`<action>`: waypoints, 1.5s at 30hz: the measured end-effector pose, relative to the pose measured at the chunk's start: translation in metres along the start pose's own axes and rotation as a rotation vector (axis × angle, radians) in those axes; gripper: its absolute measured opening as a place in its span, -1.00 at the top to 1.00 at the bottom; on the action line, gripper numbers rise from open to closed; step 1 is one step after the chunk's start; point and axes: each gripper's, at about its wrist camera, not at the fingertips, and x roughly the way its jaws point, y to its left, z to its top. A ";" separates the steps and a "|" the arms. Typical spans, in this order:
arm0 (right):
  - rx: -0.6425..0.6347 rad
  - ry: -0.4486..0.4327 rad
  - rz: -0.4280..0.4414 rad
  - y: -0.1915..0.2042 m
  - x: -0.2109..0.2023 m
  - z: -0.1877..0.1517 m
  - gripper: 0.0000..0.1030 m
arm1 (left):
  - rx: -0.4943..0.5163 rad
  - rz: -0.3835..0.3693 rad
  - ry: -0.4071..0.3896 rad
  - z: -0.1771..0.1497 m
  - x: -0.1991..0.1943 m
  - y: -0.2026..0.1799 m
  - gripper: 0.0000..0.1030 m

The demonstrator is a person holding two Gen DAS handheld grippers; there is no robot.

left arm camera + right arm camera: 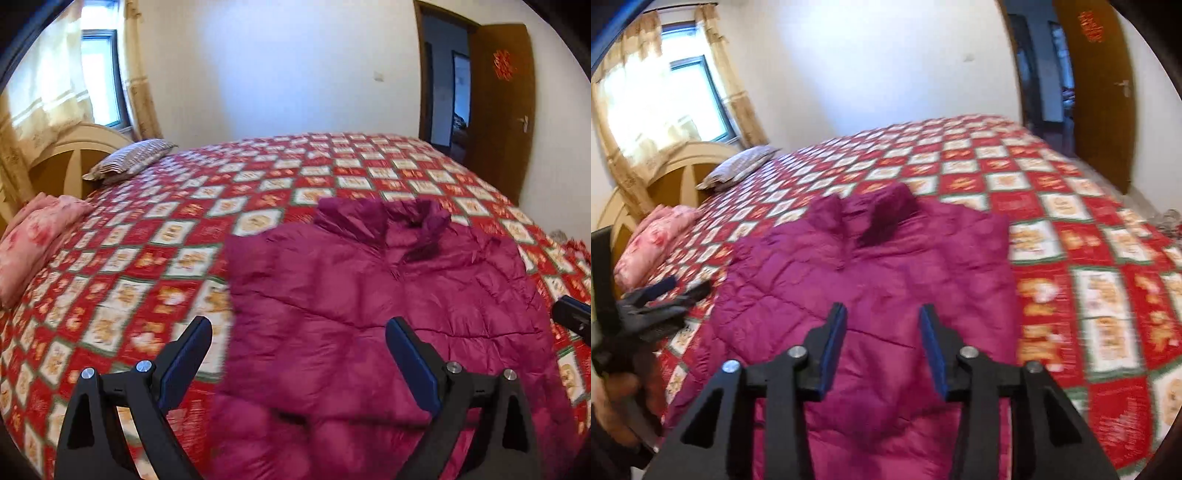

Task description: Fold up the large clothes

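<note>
Here, magenta quilted jacket [369, 295] — puffy, collar up — lies flat on bedspread [147, 240].

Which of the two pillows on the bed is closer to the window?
The grey striped pillow, lying by the headboard below the window. The pink floral pillow lies nearer the camera.

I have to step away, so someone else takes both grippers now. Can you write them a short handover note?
Left gripper: open, empty, above the jacket's left edge.
Right gripper: open, empty, over the jacket's middle.
The magenta puffer jacket lies spread on the red patterned bedspread, collar toward the far side of the bed, near the two pillows' side only loosely; pink pillow and striped pillow sit by the headboard.
Done: jacket laid out, sides apparently tucked in.
Left: fold it into a compact bundle.
</note>
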 end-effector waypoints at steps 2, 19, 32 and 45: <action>-0.020 0.025 -0.019 0.008 0.021 -0.009 0.28 | 0.017 0.013 0.031 -0.006 0.021 -0.012 -0.85; -0.023 0.091 -0.078 0.002 0.067 -0.046 0.50 | 0.029 0.031 0.151 -0.038 0.079 -0.025 -0.87; -0.061 0.015 -0.044 0.001 0.033 -0.023 0.46 | 0.019 -0.011 0.032 0.014 0.012 0.014 -0.87; 0.009 -0.002 -0.258 -0.075 0.086 0.049 0.46 | -0.062 0.135 0.197 0.048 0.157 0.062 -0.87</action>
